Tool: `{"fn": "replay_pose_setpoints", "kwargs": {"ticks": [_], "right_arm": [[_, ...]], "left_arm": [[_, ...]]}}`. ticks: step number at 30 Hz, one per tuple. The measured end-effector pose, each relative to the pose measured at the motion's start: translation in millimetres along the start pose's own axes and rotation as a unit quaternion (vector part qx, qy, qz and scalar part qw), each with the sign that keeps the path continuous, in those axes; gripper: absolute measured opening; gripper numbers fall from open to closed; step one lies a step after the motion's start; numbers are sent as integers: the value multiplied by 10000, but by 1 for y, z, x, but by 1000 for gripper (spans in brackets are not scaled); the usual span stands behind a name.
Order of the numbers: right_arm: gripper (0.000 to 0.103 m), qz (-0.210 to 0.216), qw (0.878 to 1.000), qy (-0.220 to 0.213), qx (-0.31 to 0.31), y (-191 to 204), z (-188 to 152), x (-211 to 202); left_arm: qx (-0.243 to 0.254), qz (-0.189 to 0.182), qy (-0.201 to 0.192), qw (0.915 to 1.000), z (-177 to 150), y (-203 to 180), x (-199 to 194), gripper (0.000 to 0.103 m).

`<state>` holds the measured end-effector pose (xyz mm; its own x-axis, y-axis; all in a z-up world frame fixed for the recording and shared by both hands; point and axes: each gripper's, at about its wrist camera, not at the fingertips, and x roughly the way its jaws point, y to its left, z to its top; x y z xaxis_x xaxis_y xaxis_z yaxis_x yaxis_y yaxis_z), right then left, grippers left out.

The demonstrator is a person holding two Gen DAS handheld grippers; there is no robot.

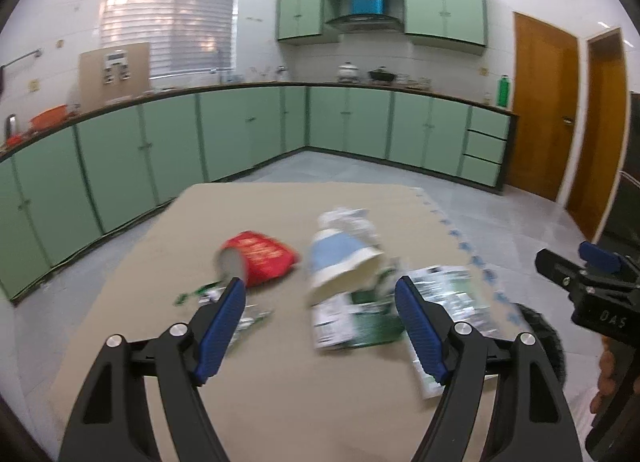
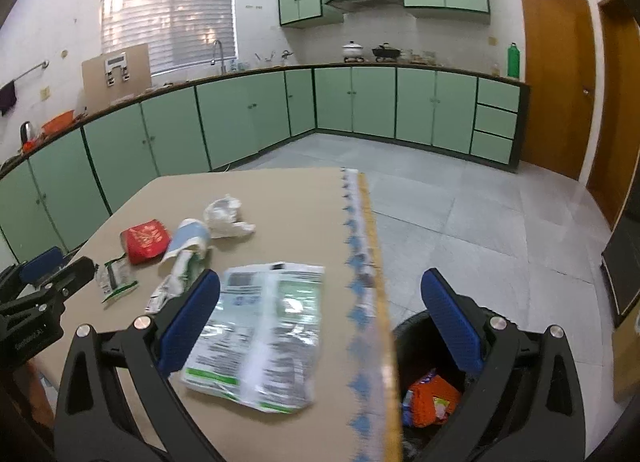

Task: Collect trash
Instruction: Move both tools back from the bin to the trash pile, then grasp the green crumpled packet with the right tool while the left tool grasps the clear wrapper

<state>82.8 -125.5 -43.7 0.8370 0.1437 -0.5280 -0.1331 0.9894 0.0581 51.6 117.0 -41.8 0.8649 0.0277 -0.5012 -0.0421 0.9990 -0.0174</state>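
Both grippers, left gripper (image 1: 320, 294) and right gripper (image 2: 320, 286), we see spread wide, empty | table (image 2: 280, 434) right edge near | bin (image 2: 408, 346) beside it | floor (image 2: 460, 202) bare beyond.

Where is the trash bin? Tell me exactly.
In the right wrist view the black trash bin stands on the floor at lower right, just off the table's patterned edge, with orange wrappers inside.
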Motion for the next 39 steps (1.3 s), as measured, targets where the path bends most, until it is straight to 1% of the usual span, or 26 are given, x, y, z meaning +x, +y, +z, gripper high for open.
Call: {"fn": "replay_pose_setpoints", "kwargs": {"ticks": [2,5,10,13,15,20,24,26,27,29,30,32,39], "right_arm": [[98,74,10000,-30,59,14,0,6],[98,71,10000,-38,53,38,-3,17],[98,75,9996,116,-227,81,-12,42],[97,-8,9993,179,-342,95,-18,54],[95,26,9991,239,-356,100,-19,60],[77,39,9981,370,-494,109,-21,72],[67,45,9971,508,-560,112,-24,82],[56,146,9966,607,-546,112,-25,87],[53,221,9962,652,-539,112,-25,89],[41,339,9954,734,-520,111,-26,93],[38,388,9951,762,-501,109,-25,94],[26,518,9942,820,-458,107,-25,97],[23,555,9939,797,-521,104,-26,97]], "left_arm": [[-64,200,4,9998,-5,17,1,76],[-164,420,29,9990,-11,36,3,76],[-309,621,83,9976,-20,59,6,76],[-297,713,103,9970,-23,67,10,76],[-290,752,127,9967,-24,73,14,76],[-341,760,254,9962,-30,84,23,76],[-387,722,387,9959,-33,87,35,76],[-414,691,447,9957,-34,87,41,76],[-434,660,474,9958,-35,87,44,76],[-451,623,522,9957,-34,87,51,76],[-453,613,548,9956,-33,86,53,76],[-486,567,596,9954,-32,86,60,76],[-482,518,789,9944,-29,82,79,76]]}}
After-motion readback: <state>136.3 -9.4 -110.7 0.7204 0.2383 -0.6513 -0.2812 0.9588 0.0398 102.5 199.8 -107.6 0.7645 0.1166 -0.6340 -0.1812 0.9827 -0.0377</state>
